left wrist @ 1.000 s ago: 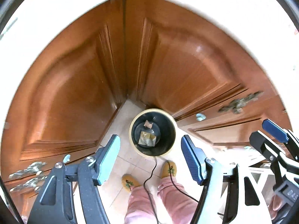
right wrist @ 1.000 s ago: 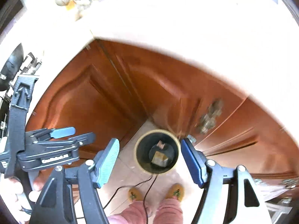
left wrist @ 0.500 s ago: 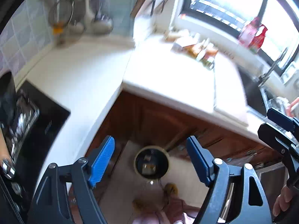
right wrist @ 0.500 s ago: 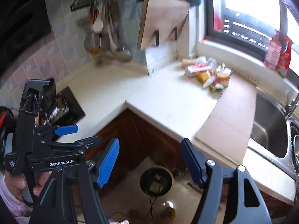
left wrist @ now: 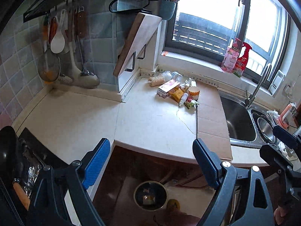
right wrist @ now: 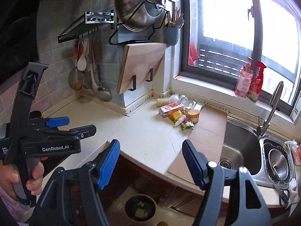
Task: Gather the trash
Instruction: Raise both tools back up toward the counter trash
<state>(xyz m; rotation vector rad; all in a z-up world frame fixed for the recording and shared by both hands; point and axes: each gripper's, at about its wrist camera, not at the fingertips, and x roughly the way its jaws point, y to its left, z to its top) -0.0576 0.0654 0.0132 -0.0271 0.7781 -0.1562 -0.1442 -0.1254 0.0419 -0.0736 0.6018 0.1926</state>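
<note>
Blue-padded jaws of the left gripper (left wrist: 150, 164) are opening in the left wrist view, with nothing between them; they are framing the counter edge and, on the floor below, the round trash bin (left wrist: 150, 195), which is already holding a few scraps. On the pale countertop (left wrist: 75, 116), the pile of trash (left wrist: 176, 91) is lying near the back wall beneath the window, just beside a sheet of cardboard (left wrist: 210, 120) that is running along the sink (left wrist: 239, 118). Packets, a small white bottle and a paper cup are making up the pile (finer contents are too small to tell). Part of the right gripper's body is showing at the right edge.

Seen from the right wrist view, the right gripper (right wrist: 151, 164) is standing partly open and empty, pointing down across the counter toward the same pile (right wrist: 177, 113). The bin (right wrist: 140, 210) is sitting directly below the counter corner, presumably so that gathered items can be dropped straight in. A hand (right wrist: 20, 177) is holding the left tool's handle at the left edge.

Judged from this layout, both tools are being held free and spread in readiness to reach the pile, most of which is not yet collected.
</note>
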